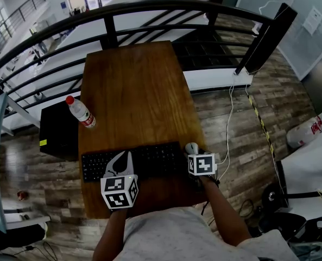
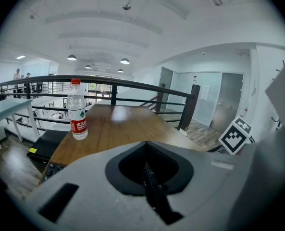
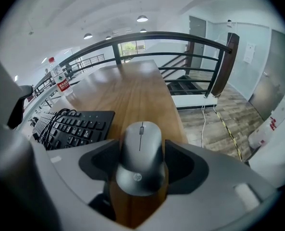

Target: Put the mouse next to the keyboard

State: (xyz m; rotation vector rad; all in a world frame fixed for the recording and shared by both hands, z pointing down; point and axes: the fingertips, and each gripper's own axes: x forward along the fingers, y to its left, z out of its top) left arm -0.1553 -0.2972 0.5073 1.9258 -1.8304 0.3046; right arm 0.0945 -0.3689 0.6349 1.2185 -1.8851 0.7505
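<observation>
A grey mouse [image 3: 141,155] rests on the wooden table [image 1: 133,86], just right of the black keyboard [image 1: 144,159] near the table's right edge. My right gripper [image 3: 141,150] is shut on the mouse, one jaw against each side; in the head view the mouse [image 1: 191,147] pokes out ahead of that gripper [image 1: 194,155]. My left gripper [image 1: 122,161] hovers over the middle of the keyboard, its jaws pressed together with nothing between them. From the left gripper [image 2: 150,179] I look along the tabletop.
A water bottle [image 1: 80,111] with a red label stands upright at the table's left edge, beyond the keyboard. A black cable [image 3: 51,124] lies across the keyboard's keys [image 3: 72,126]. A dark railing [image 1: 150,12] curves behind the table. A black box [image 1: 57,129] sits on the floor at left.
</observation>
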